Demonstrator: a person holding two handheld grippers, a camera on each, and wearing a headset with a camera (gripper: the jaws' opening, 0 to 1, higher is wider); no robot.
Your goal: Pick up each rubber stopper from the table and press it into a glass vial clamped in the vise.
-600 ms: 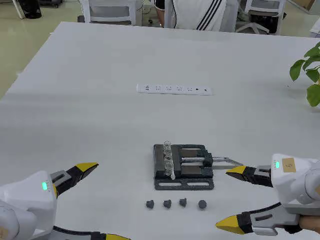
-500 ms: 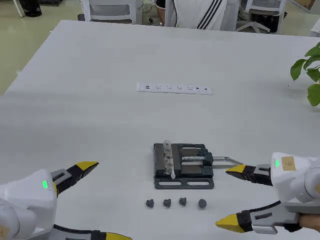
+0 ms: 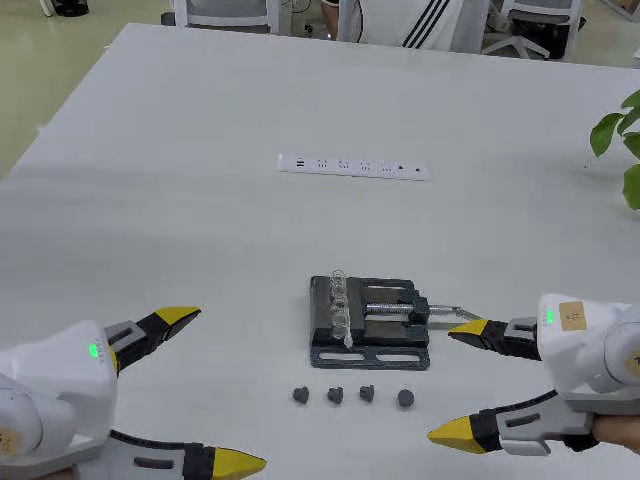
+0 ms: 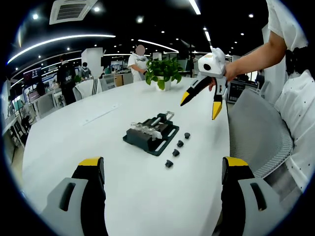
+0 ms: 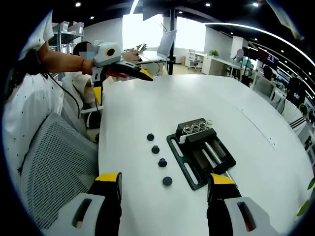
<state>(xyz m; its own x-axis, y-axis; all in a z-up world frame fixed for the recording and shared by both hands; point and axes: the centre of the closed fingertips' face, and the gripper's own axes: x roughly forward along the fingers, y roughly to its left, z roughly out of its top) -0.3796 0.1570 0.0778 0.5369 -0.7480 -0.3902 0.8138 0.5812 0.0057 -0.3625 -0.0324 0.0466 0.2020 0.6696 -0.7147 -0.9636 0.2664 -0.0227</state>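
Note:
A dark vise [image 3: 385,345] sits mid-table with a row of glass vials [image 3: 340,305] clamped upright in it. In front of it lie several dark rubber stoppers [image 3: 335,396] in a line. My left gripper [image 3: 217,388] hovers open at the lower left, well away from the stoppers. My right gripper [image 3: 445,383] is open at the lower right, beside the vise screw. The left gripper view has the left gripper [image 4: 162,164] wide open, the vise [image 4: 142,139], the stoppers [image 4: 176,152] and the right gripper [image 4: 199,109]. Ahead of the open right gripper [image 5: 165,178] lie the stoppers [image 5: 155,149], the vise [image 5: 224,157] and the left gripper [image 5: 122,88].
A white power strip [image 3: 352,167] lies farther back on the white table [image 3: 200,150]. A potted plant's leaves [image 3: 620,140] reach in at the right edge. A person [image 3: 410,20] and chairs are at the table's far side.
The head camera has tilted slightly, shifting the whole picture. Both grippers stay open and keep their places beside the vise and stoppers.

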